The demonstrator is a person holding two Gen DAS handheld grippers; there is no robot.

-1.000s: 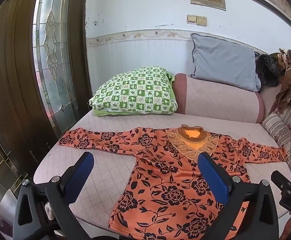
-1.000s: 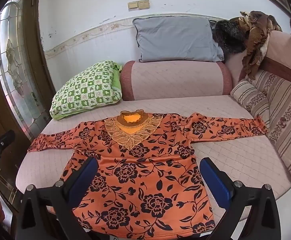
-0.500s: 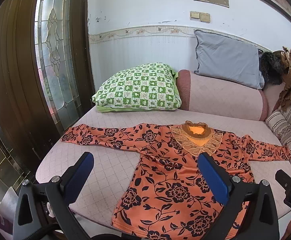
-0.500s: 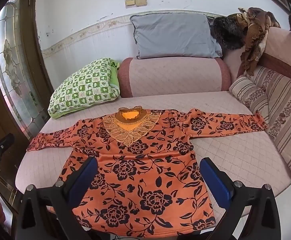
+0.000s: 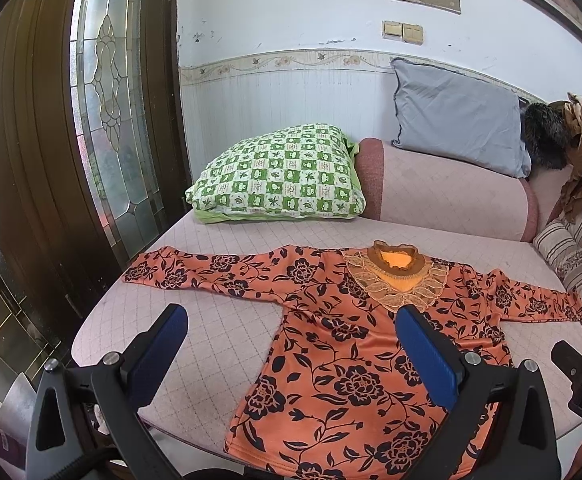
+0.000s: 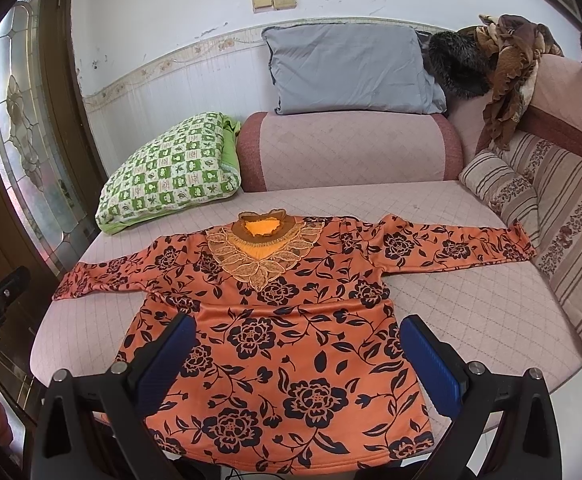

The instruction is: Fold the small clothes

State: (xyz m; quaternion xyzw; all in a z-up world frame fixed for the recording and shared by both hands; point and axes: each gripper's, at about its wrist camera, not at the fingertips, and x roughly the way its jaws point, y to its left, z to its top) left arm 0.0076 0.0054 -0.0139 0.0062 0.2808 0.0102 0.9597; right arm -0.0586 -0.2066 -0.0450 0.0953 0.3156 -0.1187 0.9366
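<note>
Both tools hang wide apart and empty, the left hand-held gripper [image 5: 291, 354] near the blouse's side edge and the right hand-held gripper [image 6: 297, 364] above the hem of the orange flowered blouse [image 6: 287, 332]. It lies flat and face up on the pink sofa seat [image 6: 471, 312], sleeves stretched out to both sides. No fold shows yet; by this view, the whole job remains, green checked pillow [image 5: 279, 176] behind.

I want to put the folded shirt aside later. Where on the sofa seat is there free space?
The seat is bare right of the shirt, below its sleeve, toward the striped cushion. Another bare patch lies below the other sleeve. The back is crowded by the green pillow.
</note>
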